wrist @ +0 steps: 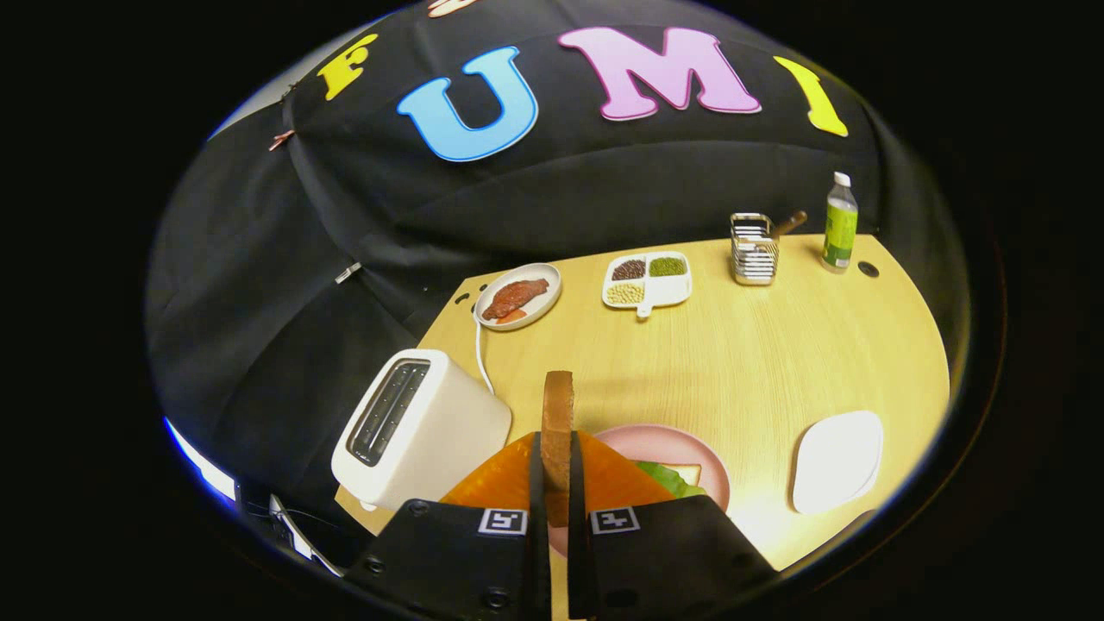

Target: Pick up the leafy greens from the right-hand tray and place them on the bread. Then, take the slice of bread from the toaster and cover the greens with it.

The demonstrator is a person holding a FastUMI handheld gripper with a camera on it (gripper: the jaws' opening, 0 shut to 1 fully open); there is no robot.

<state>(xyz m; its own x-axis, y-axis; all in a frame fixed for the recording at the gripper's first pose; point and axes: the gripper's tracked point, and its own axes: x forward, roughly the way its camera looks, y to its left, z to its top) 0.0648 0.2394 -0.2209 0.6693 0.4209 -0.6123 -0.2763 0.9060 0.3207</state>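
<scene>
Pale wooden tabletop (742,362) inside a black-cloth booth.
The gripper (557,483) pinches an upright slice of bread (557,431) above the pink plate (681,448) holding leafy greens (668,477), beside the white toaster (418,427); the bottle (839,222) label is unreadable.

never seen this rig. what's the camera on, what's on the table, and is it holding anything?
It is a hand-held two-finger gripper, no robot arm. The fisheye camera rides on it and looks forward along the jaws. They are shut on a slice of bread, held on edge. Below it sits a pink plate with leafy greens on bread. Left is a white toaster; right, a bare white tray. Farther back on the wooden table: a plate of meat, a divided dish of beans, a metal rack and a bottle.
</scene>
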